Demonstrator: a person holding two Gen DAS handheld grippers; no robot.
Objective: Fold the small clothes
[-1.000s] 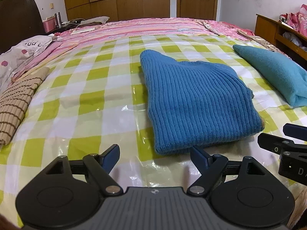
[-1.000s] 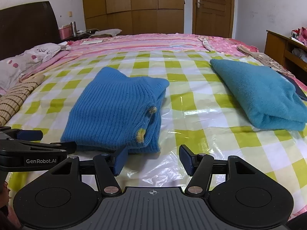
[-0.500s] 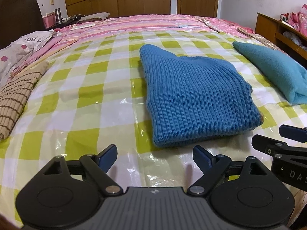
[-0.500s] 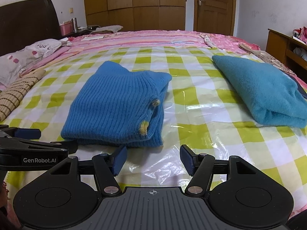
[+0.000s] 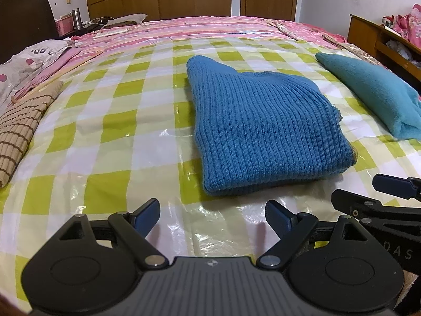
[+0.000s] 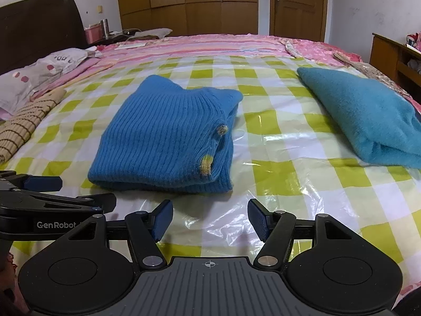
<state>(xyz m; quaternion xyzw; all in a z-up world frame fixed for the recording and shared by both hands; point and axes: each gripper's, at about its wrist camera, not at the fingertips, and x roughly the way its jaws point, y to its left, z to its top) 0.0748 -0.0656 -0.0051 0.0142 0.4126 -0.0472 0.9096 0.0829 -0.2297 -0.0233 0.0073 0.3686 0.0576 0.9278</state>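
Place: bedroom in a home.
Main furniture: a large bed [image 6: 276, 158], covered by a glossy green-and-white checked sheet with a pink striped quilt [image 6: 200, 47] behind it.
Headboard: dark wood [image 6: 39, 26], at the left end.
Bedding: a patterned pillow [image 6: 34, 76] beside the headboard.
Storage: a wooden wardrobe [image 6: 184, 2] along the far wall.
Access: a wooden door [image 6: 300, 5] beside the wardrobe.
Side furniture: a nightstand holding a pink basket [image 6: 93, 33] and a metal flask [image 6: 104, 26]; a wooden shelf unit [image 5: 381, 39] at the right.
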